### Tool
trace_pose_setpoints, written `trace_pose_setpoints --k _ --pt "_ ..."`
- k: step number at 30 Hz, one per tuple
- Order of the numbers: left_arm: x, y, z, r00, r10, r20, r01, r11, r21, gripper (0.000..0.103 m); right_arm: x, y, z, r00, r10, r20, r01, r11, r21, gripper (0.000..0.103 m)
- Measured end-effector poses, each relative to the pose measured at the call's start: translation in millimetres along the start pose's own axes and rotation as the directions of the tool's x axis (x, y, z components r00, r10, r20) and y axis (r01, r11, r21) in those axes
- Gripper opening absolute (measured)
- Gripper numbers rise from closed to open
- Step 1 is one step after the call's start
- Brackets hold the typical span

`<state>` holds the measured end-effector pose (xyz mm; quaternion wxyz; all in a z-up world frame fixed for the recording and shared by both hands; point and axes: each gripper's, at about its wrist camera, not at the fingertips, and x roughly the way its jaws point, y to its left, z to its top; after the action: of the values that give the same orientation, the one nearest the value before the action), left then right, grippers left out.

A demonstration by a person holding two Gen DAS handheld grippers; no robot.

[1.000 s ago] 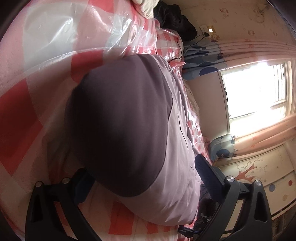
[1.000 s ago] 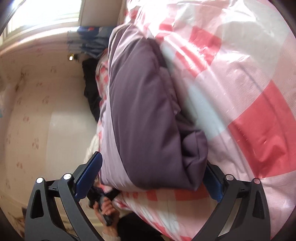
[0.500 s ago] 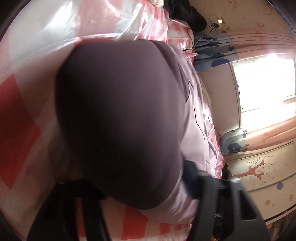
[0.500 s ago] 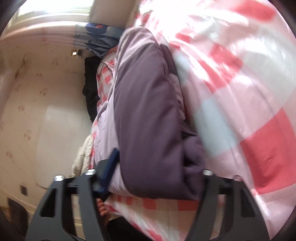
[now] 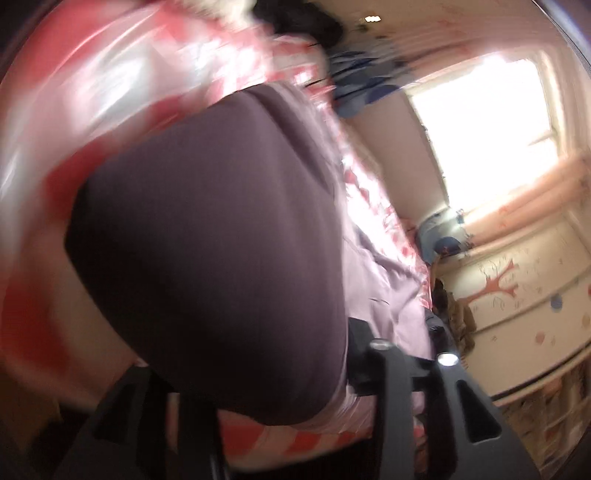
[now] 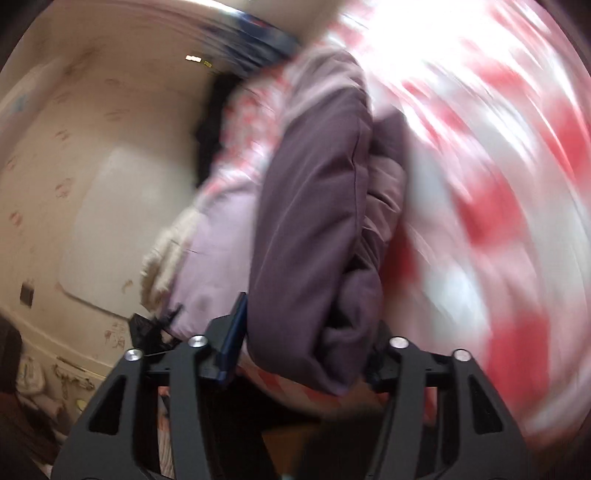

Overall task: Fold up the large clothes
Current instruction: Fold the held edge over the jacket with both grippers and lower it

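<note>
A folded purple and lilac padded garment (image 5: 221, 251) lies on a bed with a pink and red checked cover (image 5: 122, 81). In the left wrist view my left gripper (image 5: 258, 354) straddles the garment's near end, its fingers closed in against the dark purple fabric. In the right wrist view the garment (image 6: 317, 221) fills the middle, and my right gripper (image 6: 306, 347) has its fingers pressed on the bundle's near end from both sides. Both views are blurred by motion.
A bright window with pink curtains (image 5: 491, 140) and a decorated cabinet (image 5: 517, 302) stand beyond the bed. Dark clothes (image 5: 295, 22) lie at the bed's far end. A pale wall (image 6: 92, 166) is left of the bed in the right wrist view.
Both grippers have closed from wide open onto the ends of the folded garment. Both cameras have tilted and moved, and the bundle now fills more of each view.
</note>
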<state>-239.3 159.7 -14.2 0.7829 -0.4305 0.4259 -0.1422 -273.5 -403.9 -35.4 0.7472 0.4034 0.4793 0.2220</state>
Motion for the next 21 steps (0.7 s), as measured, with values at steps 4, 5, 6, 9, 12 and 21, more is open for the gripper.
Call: trace_pose_setpoints --k 4,5,6,9,12,21 --pt "1 25 4 0.999 -0.016 -0.045 0.012 0.996 -0.084 0.056 -51 -36 -21 0.975 -0.114 0.192 0.081 0.982 0.168 0.059" --pt "2 26 4 0.999 -0.009 -0.036 0.006 0.997 -0.077 0.059 -71 -23 -23 0.941 -0.142 0.307 0.100 0.983 0.151 0.063" --pt "3 27 4 1.000 -0.006 -0.024 0.004 0.997 -0.072 0.061 -79 -5 -21 0.918 -0.162 0.363 0.130 0.985 0.111 0.072" --pt "-1 39 1 0.999 -0.053 0.002 0.052 0.991 -0.124 0.063 -51 79 -4 0.901 -0.203 0.384 0.270 0.954 -0.127 0.089" --pt "0 44 3 0.996 -0.085 0.034 0.089 0.983 -0.162 0.074 35 166 21 0.908 -0.241 0.341 0.371 0.843 -0.390 0.090" --pt "-12 62 9 0.991 -0.020 0.130 0.057 0.956 -0.287 0.094 316 151 112 0.756 -0.641 0.130 0.614 0.626 -0.481 0.097"
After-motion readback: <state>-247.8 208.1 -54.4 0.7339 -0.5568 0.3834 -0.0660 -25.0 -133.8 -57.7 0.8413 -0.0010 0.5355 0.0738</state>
